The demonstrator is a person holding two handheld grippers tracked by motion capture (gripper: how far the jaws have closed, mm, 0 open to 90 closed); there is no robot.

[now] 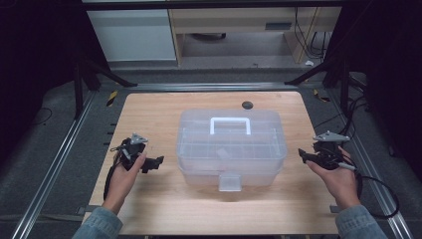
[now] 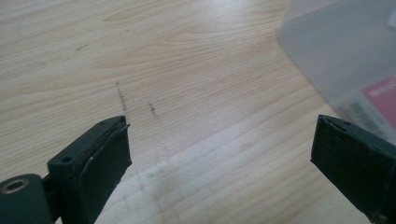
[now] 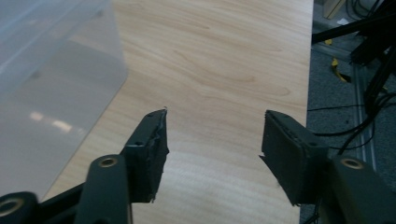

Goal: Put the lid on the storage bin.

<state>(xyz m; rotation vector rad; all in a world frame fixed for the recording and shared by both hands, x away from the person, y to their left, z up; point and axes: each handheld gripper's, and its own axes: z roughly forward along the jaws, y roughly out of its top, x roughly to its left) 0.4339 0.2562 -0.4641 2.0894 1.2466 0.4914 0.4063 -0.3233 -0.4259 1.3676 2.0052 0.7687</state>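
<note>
A clear plastic toolbox (image 1: 231, 147) with a white handle (image 1: 230, 124) and a front latch (image 1: 229, 182) stands in the middle of the wooden table (image 1: 149, 109), lid down. My left gripper (image 1: 155, 163) is held left of the box, open, with bare wood between its jaws; a corner of the toolbox (image 2: 345, 60) shows at the right of the left gripper view. My right gripper (image 1: 303, 155) is right of the box, open with nothing in it. The toolbox wall (image 3: 51, 84) stands at the left of the right gripper view.
A dark round grommet (image 1: 247, 104) sits at the table's far edge behind the box. Metal rails (image 1: 59, 164) run along both sides of the table. Black cables (image 3: 359, 112) lie on the grey floor off the right edge. A pale cabinet (image 1: 132, 30) stands beyond.
</note>
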